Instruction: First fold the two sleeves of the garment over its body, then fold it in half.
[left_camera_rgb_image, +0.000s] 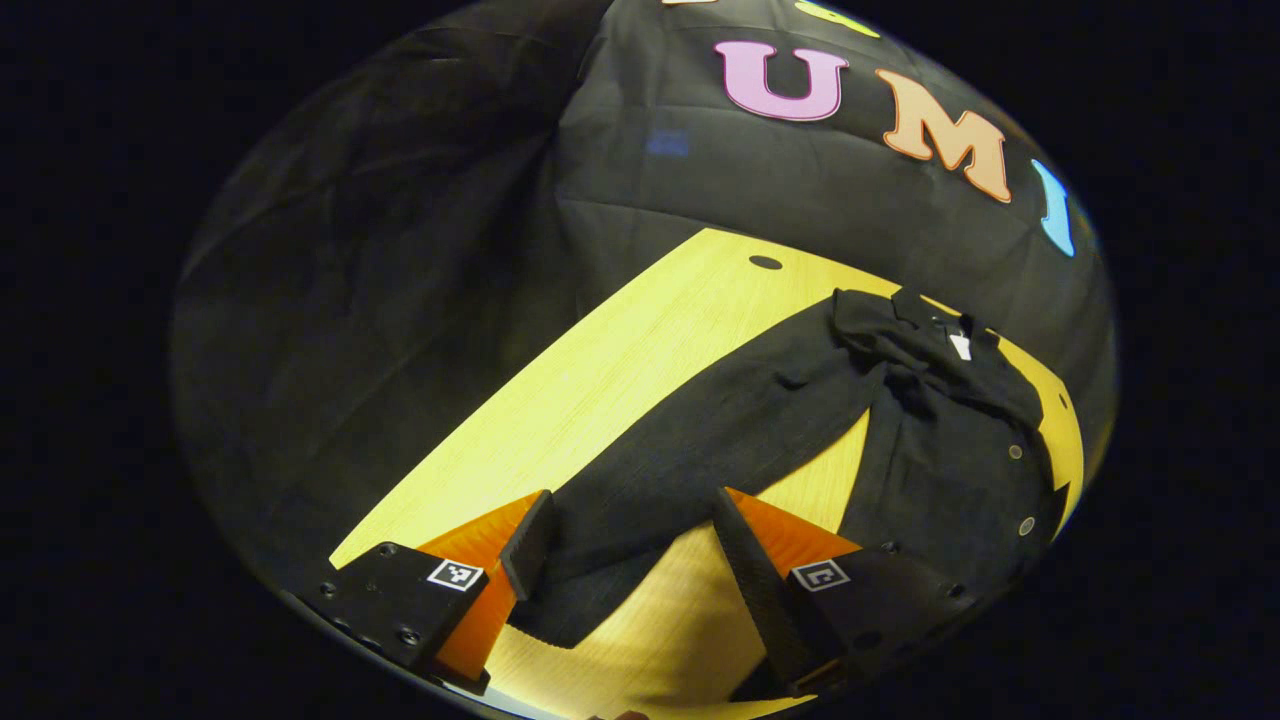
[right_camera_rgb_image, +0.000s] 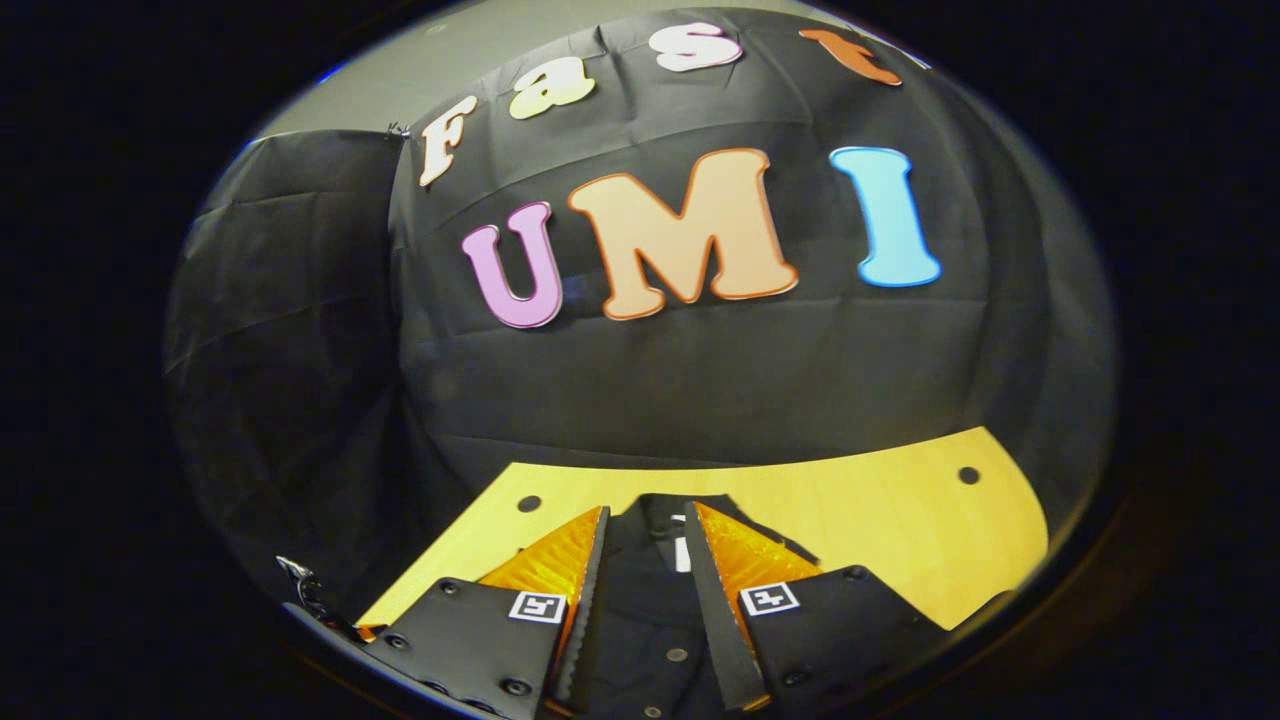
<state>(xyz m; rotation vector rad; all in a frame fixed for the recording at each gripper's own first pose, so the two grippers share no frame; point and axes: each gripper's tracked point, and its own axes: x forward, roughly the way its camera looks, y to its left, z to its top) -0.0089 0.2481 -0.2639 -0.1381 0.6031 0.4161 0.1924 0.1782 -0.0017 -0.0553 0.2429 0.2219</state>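
Garment: a black buttoned garment (left_camera_rgb_image: 940, 450) lies spread on the yellow worktop (left_camera_rgb_image: 620, 370); its collar end sits toward 1 o'clock in the left gripper view, and one sleeve (left_camera_rgb_image: 700, 450) stretches down toward 7 o'clock.
Left gripper: the left gripper (left_camera_rgb_image: 635, 545) has its jaws wide apart, straddling the sleeve's cuff end; the fingers are not pressing on the cloth.
Right gripper: the right gripper (right_camera_rgb_image: 645, 590) is partly open above the garment's button front, collar at 12 o'clock between its fingers; grasps nothing.
Labels: a small white tag (left_camera_rgb_image: 960, 345) at the collar, too small to read.
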